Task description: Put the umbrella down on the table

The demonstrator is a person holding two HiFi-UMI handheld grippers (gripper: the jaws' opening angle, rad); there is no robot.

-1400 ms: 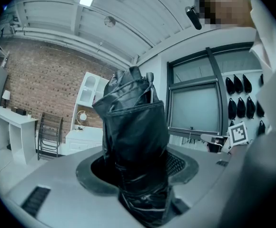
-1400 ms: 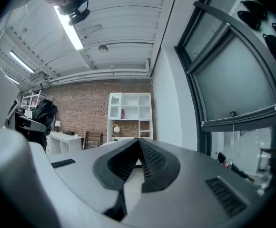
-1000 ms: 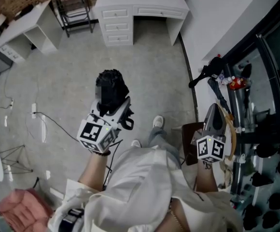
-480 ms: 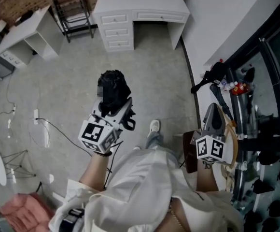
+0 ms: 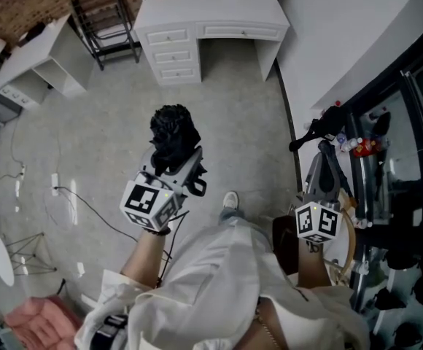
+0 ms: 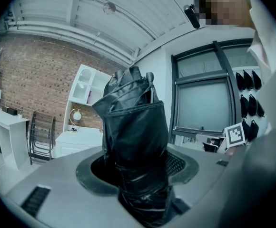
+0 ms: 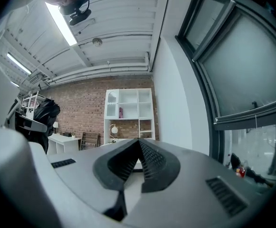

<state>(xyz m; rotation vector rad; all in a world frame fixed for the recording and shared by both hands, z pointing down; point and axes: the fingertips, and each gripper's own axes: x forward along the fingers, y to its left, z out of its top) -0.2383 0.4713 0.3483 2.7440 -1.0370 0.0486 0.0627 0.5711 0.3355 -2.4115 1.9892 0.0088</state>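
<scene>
A folded black umbrella [image 5: 171,131] stands upright in my left gripper [image 5: 173,163], whose jaws are shut on its lower part. In the left gripper view the umbrella [image 6: 135,137] fills the gap between the pads of the left gripper [image 6: 138,177] and hides what lies behind it. My right gripper [image 5: 326,179] hangs at the right beside the dark window frame, shut with nothing in it. In the right gripper view the tips of the right gripper [image 7: 139,144] meet. A white desk with drawers [image 5: 219,12] stands ahead across the floor, well apart from both grippers.
A second white desk [image 5: 36,48] stands at the far left, with a black metal rack [image 5: 108,17] between the two desks. A white wall and a dark-framed glass front [image 5: 386,108] with shelves of small things run along the right. Cables [image 5: 73,195] lie on the grey floor.
The person has stepped forward: the white desk and the floor have slid down in the head view. Both grippers travelled along, the left still shut on the umbrella.
</scene>
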